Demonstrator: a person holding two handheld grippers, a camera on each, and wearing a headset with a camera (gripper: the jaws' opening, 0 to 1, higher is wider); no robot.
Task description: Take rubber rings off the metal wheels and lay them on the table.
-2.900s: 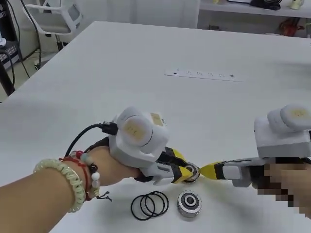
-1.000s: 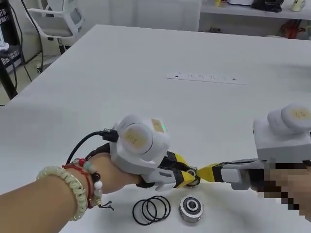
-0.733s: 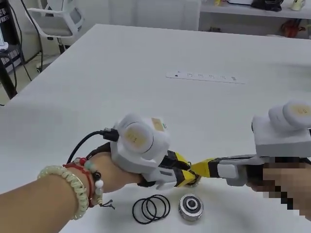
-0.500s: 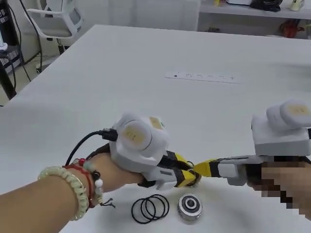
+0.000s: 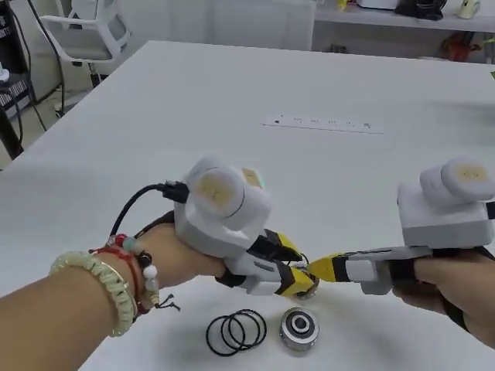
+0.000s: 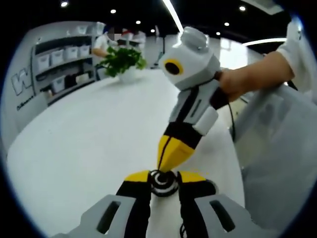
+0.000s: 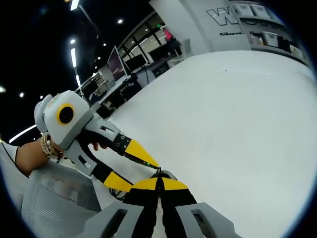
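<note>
Black rings [image 5: 236, 332] and spare wheel [image 5: 299, 328] lie beside left tongs [image 5: 298, 278] clamping the metal wheel [image 6: 164, 182]; right tongs [image 5: 315, 267] pinched together.

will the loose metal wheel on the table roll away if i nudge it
Probably not: the wheel lies flat on its face, so it should slide rather than roll. It looks like solid metal, so likely heavy for its size.
</note>
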